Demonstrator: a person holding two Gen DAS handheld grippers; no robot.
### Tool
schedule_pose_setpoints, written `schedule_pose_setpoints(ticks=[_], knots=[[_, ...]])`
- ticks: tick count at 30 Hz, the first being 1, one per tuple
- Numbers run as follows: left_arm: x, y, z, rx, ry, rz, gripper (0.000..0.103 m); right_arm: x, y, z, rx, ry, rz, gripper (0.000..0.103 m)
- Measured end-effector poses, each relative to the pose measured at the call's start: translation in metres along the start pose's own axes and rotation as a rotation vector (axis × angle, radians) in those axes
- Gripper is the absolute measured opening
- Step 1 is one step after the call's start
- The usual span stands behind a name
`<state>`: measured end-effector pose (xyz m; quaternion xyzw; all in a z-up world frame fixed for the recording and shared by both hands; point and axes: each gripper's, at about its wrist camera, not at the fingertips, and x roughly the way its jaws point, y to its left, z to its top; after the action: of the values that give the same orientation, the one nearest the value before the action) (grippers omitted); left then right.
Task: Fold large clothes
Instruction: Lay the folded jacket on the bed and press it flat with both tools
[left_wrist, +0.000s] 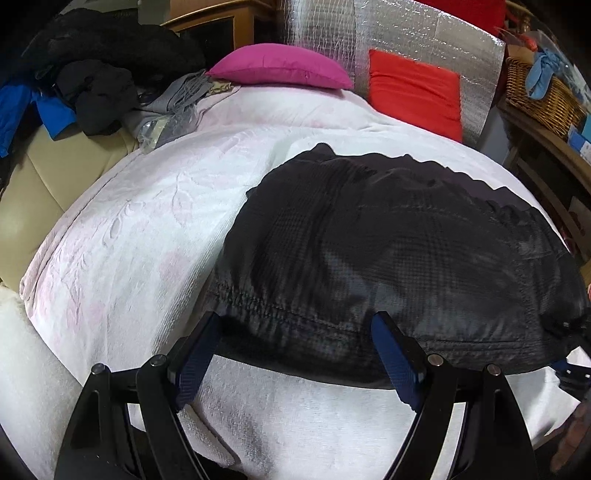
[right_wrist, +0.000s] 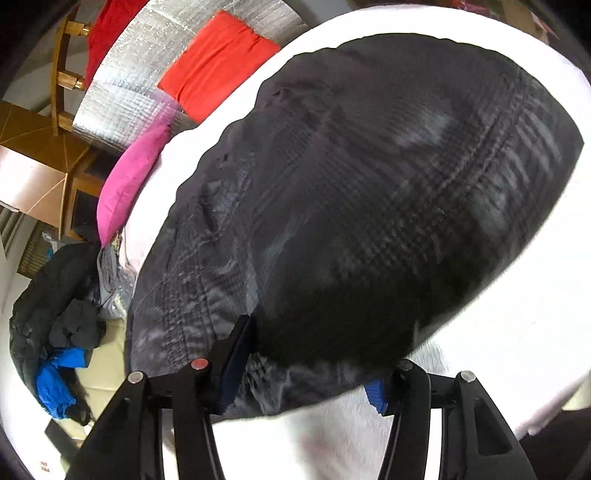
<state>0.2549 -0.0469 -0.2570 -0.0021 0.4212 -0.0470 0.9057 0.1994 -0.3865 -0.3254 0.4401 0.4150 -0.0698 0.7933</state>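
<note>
A dark checked garment (left_wrist: 388, 251) is lying across the white bedspread (left_wrist: 147, 221), filling the frame's centre. Your left gripper (left_wrist: 295, 332) is spreading wide at its lower hem. Your right gripper (right_wrist: 314, 354) is also gaping wide over its near edge.

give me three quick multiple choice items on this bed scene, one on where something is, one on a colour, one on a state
1. Where does the black garment lie?
A. on the white bedspread
B. in the wicker basket
C. on the floor

2. What colour is the pillow beside the red cushion?
A. green
B. pink
C. yellow

3. How does the left gripper stand?
A. shut on the pillow
B. shut on the basket
C. open, its fingers spread at the garment's near hem

Answers:
1 A, the bedspread shows all around the garment.
2 B, it is bright pink at the head of the bed.
3 C, the left wrist view shows a wide gap between the blue pads, with the hem across it.
</note>
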Motion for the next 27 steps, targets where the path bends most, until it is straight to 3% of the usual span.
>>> schedule_pose_setpoints(ticks=[7, 9, 11, 14, 16, 18, 20, 24, 27], knots=[[0.000, 0.001, -0.001, 0.005, -0.001, 0.005, 0.084, -0.052, 0.012, -0.007, -0.072, 0.041, 0.036, 0.063], [-0.001, 0.000, -0.001, 0.011, -0.002, 0.008, 0.084, -0.073, 0.022, -0.008, -0.120, 0.020, 0.060, 0.063], [0.000, -0.001, -0.001, 0.016, -0.001, 0.012, 0.084, -0.091, 0.035, -0.009, -0.170, -0.035, 0.070, 0.071], [0.001, -0.002, -0.002, 0.020, 0.004, 0.017, 0.084, -0.096, 0.051, -0.004, -0.247, -0.141, 0.011, 0.074], [0.004, -0.001, -0.002, 0.021, 0.010, 0.018, 0.084, -0.082, 0.049, 0.005, -0.278, -0.198, -0.092, 0.074], [0.007, -0.002, -0.002, 0.029, 0.013, 0.027, 0.086, -0.065, 0.037, 0.013, -0.269, -0.205, -0.166, 0.074], [0.009, -0.001, -0.002, 0.030, 0.020, 0.024, 0.088, -0.035, 0.017, 0.022, -0.226, -0.147, -0.219, 0.074], [0.006, -0.001, -0.002, 0.036, 0.018, 0.029, 0.088, -0.038, 0.029, 0.013, -0.295, -0.136, -0.259, 0.074], [-0.007, -0.004, -0.001, 0.055, -0.005, 0.037, 0.088, -0.058, 0.046, 0.001, -0.333, -0.157, -0.205, 0.074]])
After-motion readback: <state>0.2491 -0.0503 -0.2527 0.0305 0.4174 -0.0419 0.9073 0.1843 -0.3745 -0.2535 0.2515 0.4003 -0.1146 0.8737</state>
